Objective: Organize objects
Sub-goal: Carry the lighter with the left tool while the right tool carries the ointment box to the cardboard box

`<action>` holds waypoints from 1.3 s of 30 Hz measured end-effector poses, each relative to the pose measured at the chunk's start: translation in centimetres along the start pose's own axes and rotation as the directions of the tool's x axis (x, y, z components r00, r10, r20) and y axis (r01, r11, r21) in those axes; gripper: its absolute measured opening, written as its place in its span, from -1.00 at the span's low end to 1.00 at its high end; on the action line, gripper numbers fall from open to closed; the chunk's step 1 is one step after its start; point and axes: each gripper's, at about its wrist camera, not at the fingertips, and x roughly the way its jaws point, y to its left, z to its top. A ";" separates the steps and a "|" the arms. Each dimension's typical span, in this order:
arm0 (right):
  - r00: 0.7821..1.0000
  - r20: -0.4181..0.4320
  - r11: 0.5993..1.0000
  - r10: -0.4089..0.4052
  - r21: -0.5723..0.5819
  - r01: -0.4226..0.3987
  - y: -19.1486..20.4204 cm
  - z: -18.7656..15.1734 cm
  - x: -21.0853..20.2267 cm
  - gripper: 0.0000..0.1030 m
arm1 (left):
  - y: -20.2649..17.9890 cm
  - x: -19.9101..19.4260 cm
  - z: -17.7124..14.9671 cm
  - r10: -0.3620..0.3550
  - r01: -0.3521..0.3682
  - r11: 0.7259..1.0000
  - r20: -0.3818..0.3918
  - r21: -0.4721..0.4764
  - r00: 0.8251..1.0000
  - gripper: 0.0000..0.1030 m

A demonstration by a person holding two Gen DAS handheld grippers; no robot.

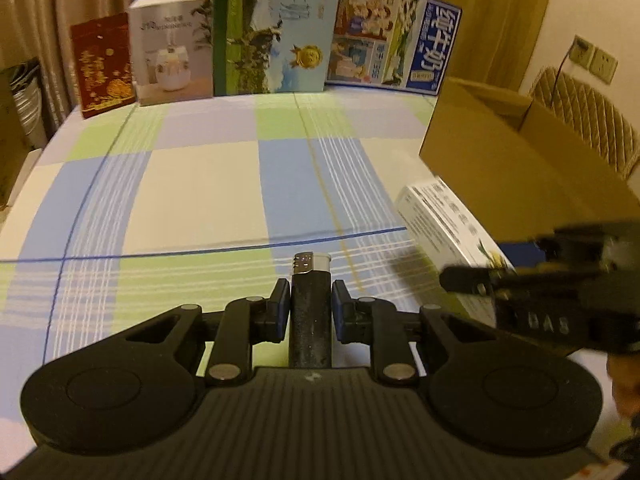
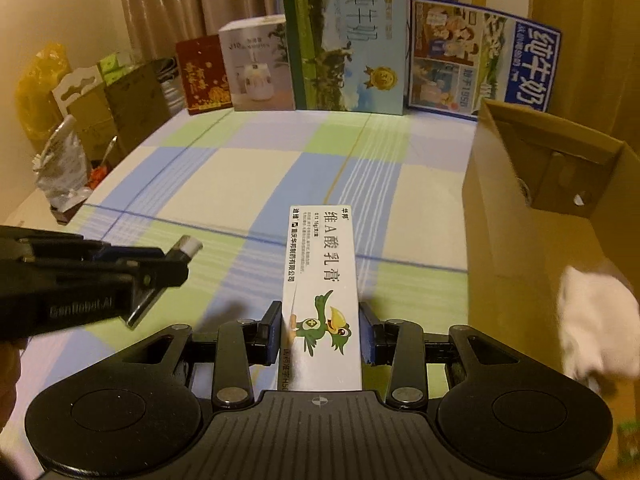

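My left gripper (image 1: 310, 294) is shut on a dark lighter (image 1: 311, 320) with a silver and white top, held upright above the plaid tablecloth (image 1: 192, 184). My right gripper (image 2: 320, 314) is shut on a long white ointment box (image 2: 320, 264) printed with a green cartoon bird, lifted off the cloth. In the left wrist view the right gripper (image 1: 460, 280) shows blurred at the right with the white box (image 1: 436, 224) in it. The left gripper (image 2: 176, 268) with the lighter's top (image 2: 189, 246) appears at the left of the right wrist view. The two grippers hang side by side, apart.
An open brown cardboard box (image 2: 520, 220) stands at the table's right side, close to the right gripper. A row of cartons (image 2: 348, 44) lines the far edge. Bags and boxes (image 2: 80, 120) crowd the space left of the table. A blurred white object (image 2: 596, 320) is at the right.
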 end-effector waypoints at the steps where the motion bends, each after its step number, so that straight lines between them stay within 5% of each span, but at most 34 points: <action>1: 1.000 0.005 1.000 0.000 0.001 0.000 0.2 -0.4 -0.8 -0.32 | -0.3 -0.8 -0.2 0.005 -0.005 1.000 0.004 -0.012 1.000 -0.66; 7: 0.999 0.052 0.999 0.002 0.053 -0.005 0.6 -2.0 -6.2 -0.32 | -3.0 -5.2 -2.0 0.053 -0.053 0.998 0.008 -0.037 0.999 -0.66; 22: 0.976 0.149 0.979 -0.156 0.156 0.132 -3.9 -5.9 -20.0 -0.32 | -12.5 -14.3 -4.5 -0.036 0.039 0.999 0.086 -0.026 0.996 -0.66; 30: 0.955 0.138 0.940 -0.264 0.257 0.223 -9.4 -8.4 -24.6 -0.32 | -17.9 -15.6 -4.5 -0.099 0.096 0.995 0.093 0.038 0.991 -0.66; 39: 0.945 0.157 0.927 -0.285 0.295 0.231 -11.6 -9.1 -27.0 -0.32 | -22.5 -15.5 -3.4 -0.153 0.145 0.984 0.088 0.100 0.984 -0.66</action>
